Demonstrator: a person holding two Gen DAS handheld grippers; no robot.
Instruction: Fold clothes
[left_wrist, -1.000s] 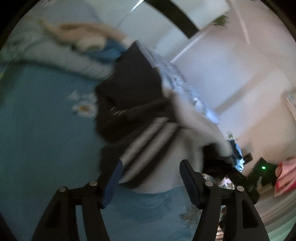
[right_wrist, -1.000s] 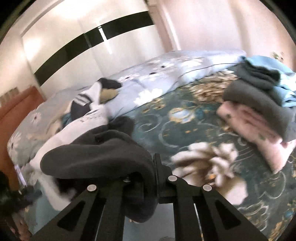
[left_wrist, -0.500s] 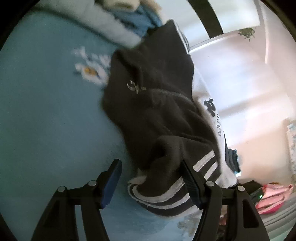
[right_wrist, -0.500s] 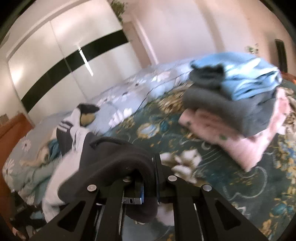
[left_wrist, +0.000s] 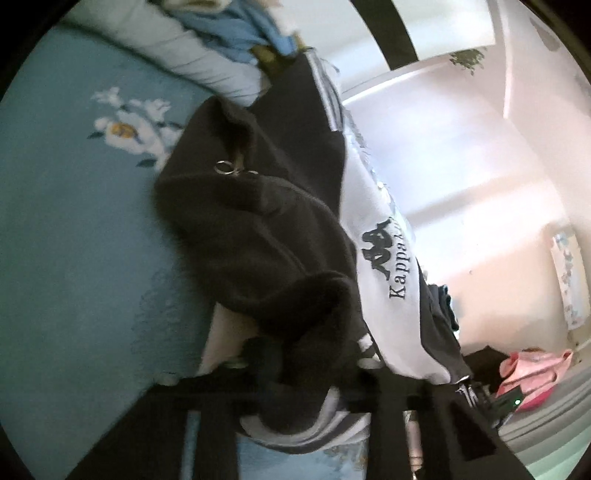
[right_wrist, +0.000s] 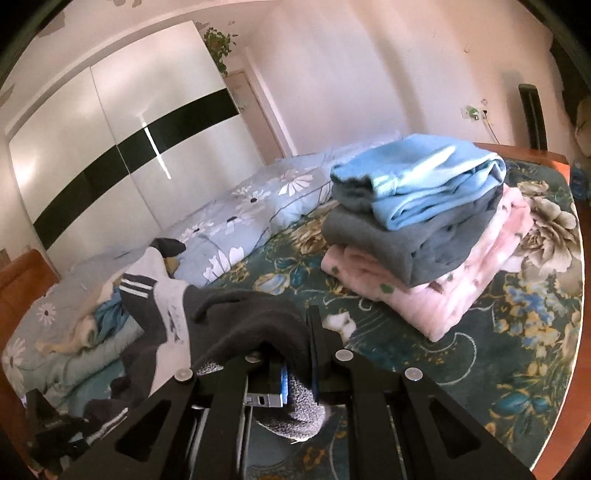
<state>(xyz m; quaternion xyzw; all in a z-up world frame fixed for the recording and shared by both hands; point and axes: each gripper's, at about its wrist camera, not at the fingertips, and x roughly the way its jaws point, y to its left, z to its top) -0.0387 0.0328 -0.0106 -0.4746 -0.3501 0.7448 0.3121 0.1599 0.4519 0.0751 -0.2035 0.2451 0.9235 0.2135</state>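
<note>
1. The right gripper (right_wrist: 297, 373) has its jaws drawn close together on a thick fold of the black jacket (right_wrist: 236, 317); grey fleece lining bulges out below the blue pads (right_wrist: 283, 380).
2. The left gripper (left_wrist: 306, 373) is blurred and largely covered by cloth. A black fold and the striped cuff (left_wrist: 325, 424) of the same jacket (left_wrist: 258, 229) lie between its fingers, but how far the jaws stand apart cannot be told from the left wrist view.
3. The jacket hangs stretched between the two grippers above the bedspread (right_wrist: 461, 369). Its white panel (left_wrist: 391, 295) carries a black logo with the word "Kappa", and a metal zip ring (left_wrist: 226, 168) shows on the dark front.
4. In the right wrist view a white-striped sleeve (right_wrist: 138, 291) trails off to the left, toward the heap of loose clothes (right_wrist: 99, 317) lying on the pale floral quilt (right_wrist: 251, 210).
5. A folded stack stands on the bed to the right: a light blue garment (right_wrist: 424, 177) on top, a grey one (right_wrist: 406, 240) beneath, a pink one (right_wrist: 454, 291) at the bottom.
6. A white wardrobe (right_wrist: 122, 147) with a black band fills the far wall.
</note>
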